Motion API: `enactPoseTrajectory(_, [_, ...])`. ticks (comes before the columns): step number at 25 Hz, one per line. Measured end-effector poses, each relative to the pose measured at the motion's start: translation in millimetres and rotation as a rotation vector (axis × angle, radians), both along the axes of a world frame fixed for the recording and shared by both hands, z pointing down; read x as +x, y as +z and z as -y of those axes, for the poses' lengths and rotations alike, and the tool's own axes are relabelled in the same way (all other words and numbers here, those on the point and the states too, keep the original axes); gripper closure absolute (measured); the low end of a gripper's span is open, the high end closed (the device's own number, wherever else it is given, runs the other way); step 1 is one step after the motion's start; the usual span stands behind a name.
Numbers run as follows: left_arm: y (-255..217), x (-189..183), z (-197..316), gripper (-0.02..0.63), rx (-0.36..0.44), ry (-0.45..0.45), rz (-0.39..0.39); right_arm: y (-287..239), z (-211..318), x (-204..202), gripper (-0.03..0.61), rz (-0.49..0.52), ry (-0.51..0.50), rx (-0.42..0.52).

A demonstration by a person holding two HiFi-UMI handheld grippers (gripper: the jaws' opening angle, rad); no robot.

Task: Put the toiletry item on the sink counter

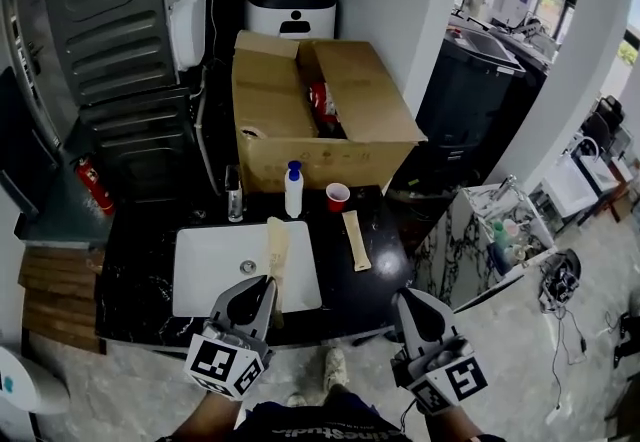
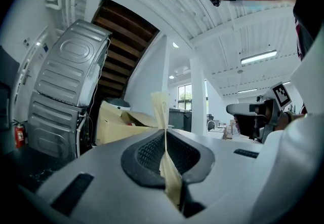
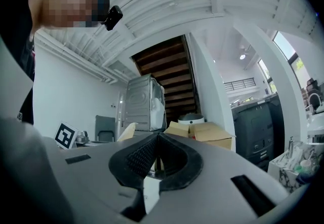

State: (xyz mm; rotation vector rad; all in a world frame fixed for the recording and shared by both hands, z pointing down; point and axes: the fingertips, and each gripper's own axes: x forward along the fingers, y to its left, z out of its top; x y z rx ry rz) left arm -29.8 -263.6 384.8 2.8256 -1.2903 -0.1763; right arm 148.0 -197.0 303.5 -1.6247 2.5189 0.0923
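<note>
Tube (image 1: 277,248), cream-coloured, pinched in the left claw (image 1: 267,284) over the sink (image 1: 205,270); right claw (image 1: 405,296) closed empty, both pointing forward.

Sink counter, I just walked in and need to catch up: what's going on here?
A person holds a gripper in each hand. The left gripper is shut on a cream tube, held over the white sink. The right gripper is shut and empty. A second tube lies on the black counter right of the sink, near a red cup and a white bottle.
</note>
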Motion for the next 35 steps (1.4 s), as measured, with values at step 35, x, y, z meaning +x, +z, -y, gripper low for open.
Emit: enactPoseTrajectory(35, [293.0,167.6,243.9,0.591,-0.773,-0.254,0.167,121.3,264.5,140.3,0.540,0.081,-0.133,-0.283])
